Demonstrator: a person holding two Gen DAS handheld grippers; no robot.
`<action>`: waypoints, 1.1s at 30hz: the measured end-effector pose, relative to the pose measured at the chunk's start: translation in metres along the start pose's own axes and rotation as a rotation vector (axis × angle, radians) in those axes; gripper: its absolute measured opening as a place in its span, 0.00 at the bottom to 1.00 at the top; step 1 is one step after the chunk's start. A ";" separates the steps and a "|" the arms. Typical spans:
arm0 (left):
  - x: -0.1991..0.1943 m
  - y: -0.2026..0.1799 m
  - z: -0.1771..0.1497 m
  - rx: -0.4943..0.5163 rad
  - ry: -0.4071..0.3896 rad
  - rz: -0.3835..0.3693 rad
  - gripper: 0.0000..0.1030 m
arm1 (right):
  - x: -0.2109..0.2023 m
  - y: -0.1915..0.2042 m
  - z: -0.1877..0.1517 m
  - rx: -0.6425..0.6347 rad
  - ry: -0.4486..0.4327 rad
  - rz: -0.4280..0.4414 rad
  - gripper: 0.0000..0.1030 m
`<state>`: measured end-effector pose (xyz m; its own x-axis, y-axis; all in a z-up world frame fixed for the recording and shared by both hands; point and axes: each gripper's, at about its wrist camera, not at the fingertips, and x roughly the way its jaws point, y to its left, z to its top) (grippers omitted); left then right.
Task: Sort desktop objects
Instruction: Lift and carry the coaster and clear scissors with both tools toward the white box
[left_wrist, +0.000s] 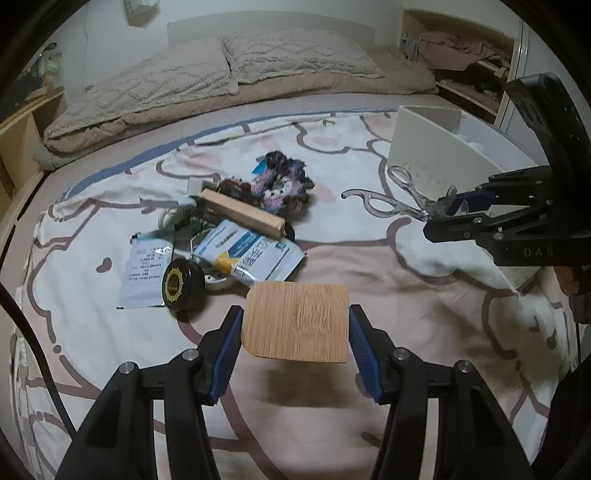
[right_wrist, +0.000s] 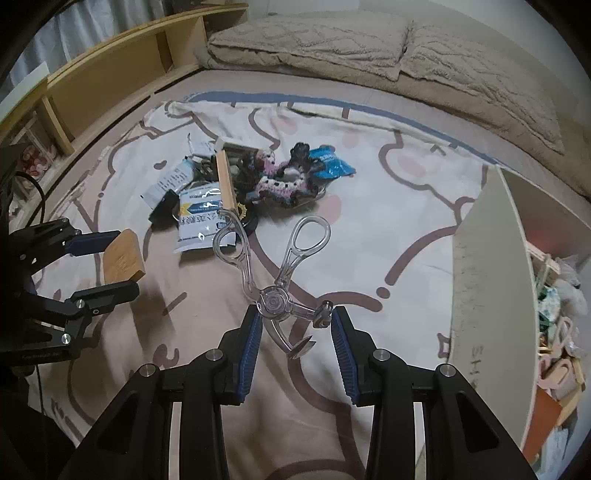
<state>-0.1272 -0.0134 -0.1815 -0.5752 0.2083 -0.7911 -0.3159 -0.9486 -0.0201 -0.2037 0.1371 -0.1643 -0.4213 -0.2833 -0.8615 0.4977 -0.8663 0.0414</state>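
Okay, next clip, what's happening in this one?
Someone is sorting clutter on a bed with two handheld grippers. The left gripper is clamped on a flat wooden piece, held above the blanket. The right gripper carries a clear plastic eyelash curler near the white bin. A pile of packets and a knitted item remains unsorted.

White box (right_wrist: 487, 280) cut by right edge; its contents blurred
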 end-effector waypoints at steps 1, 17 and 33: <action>-0.003 -0.002 0.001 0.002 -0.006 0.002 0.54 | -0.003 0.000 0.000 0.002 -0.005 0.000 0.38; -0.043 -0.025 0.020 0.044 -0.106 0.011 0.54 | -0.060 -0.009 -0.004 0.050 -0.103 -0.040 0.38; -0.076 -0.051 0.044 0.022 -0.192 -0.036 0.54 | -0.121 -0.052 -0.024 0.138 -0.202 -0.153 0.38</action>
<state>-0.1006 0.0292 -0.0939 -0.6956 0.2856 -0.6592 -0.3542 -0.9347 -0.0312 -0.1603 0.2263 -0.0740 -0.6332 -0.2092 -0.7452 0.3147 -0.9492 -0.0009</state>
